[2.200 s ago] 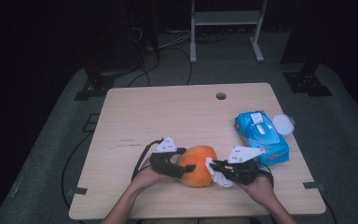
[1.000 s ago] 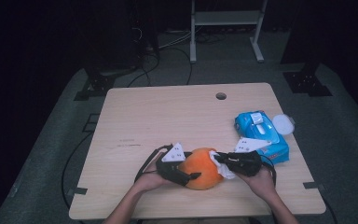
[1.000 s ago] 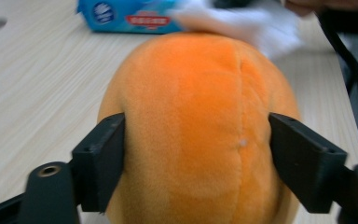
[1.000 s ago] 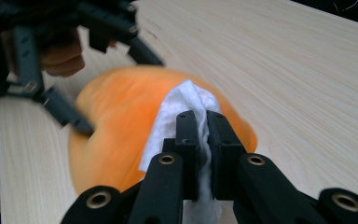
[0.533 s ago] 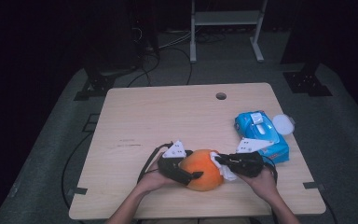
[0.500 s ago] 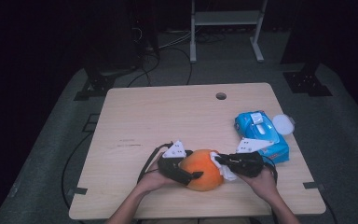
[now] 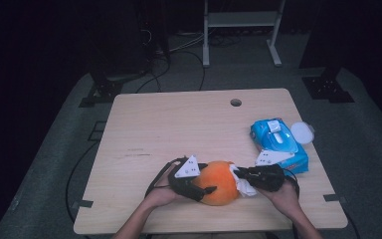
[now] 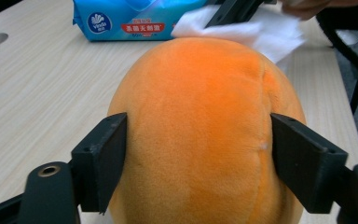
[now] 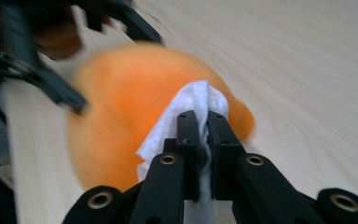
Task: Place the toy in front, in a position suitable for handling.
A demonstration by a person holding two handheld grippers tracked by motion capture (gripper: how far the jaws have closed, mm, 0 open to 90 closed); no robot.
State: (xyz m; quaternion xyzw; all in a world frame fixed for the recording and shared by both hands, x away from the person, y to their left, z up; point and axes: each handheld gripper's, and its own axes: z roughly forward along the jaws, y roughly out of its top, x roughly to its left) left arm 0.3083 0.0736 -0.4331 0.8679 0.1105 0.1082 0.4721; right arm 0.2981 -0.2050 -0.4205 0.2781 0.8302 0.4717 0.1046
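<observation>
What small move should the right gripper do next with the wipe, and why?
Probably draw the white wipe a little further across the orange plush ball. The right gripper is shut on the wipe, which lies against the ball, and the left gripper clamps the ball on both sides, steadying it on the table.

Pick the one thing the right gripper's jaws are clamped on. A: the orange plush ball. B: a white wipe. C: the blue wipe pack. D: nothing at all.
B: in the right gripper view the right gripper has its jaws pinched together on a white wipe, pressed against the orange plush ball.
</observation>
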